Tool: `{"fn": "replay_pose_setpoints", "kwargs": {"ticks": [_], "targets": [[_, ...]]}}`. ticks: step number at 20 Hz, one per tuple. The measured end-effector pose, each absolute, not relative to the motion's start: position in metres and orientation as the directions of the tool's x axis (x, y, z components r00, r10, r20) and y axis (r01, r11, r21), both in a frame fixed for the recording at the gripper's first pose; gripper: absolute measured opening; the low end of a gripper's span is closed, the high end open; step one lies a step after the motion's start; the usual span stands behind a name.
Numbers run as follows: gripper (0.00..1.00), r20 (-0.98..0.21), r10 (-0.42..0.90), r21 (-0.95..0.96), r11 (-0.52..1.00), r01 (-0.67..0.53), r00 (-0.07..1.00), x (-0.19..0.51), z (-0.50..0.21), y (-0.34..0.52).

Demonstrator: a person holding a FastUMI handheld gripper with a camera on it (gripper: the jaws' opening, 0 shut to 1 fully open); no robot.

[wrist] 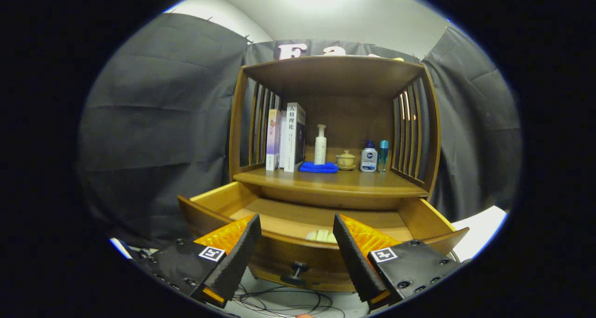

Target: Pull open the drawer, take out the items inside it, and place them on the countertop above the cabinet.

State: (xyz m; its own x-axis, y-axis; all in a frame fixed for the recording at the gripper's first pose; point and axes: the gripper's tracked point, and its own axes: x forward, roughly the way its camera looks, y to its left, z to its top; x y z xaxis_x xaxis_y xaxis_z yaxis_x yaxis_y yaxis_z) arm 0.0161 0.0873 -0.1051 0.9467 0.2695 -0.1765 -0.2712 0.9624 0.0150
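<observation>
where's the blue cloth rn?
On the countertop, blue cloth sits below the pump bottle, between books and small pot, beyond the open gripper.

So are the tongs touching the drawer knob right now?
Apart. The gripper view shows the open tongs spread wide, with the small dark round knob on the pulled-open wooden drawer sitting between them, a clear gap either side.

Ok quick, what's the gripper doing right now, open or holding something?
Gripper: open, holding nothing; its fingers straddle the front of the pulled-out drawer, above the knob. A pale item lies inside, just ahead.
</observation>
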Motion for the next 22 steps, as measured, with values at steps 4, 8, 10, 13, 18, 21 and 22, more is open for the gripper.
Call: {"fn": "replay_pose_setpoints", "kwargs": {"ticks": [4,8,10,13,18,21,22], "targets": [[0.98,-0.23,0.259,0.042,0.966,-0.257,0.938,0.056,-0.088,0.081],[0.97,-0.383,0.266,0.066,0.963,-0.261,0.884,0.092,-0.097,0.076],[0.97,-0.488,0.269,0.059,0.959,-0.277,0.83,0.102,-0.117,0.078],[0.96,-0.592,0.273,0.047,0.951,-0.306,0.758,0.112,-0.141,0.08],[0.96,-0.766,0.251,0.117,0.96,-0.255,0.592,0.115,-0.2,0.069],[0.95,-0.826,0.277,0.169,0.953,-0.252,0.491,0.11,-0.221,0.074],[0.95,-0.834,0.272,0.173,0.955,-0.24,0.481,0.111,-0.226,0.074]]}}
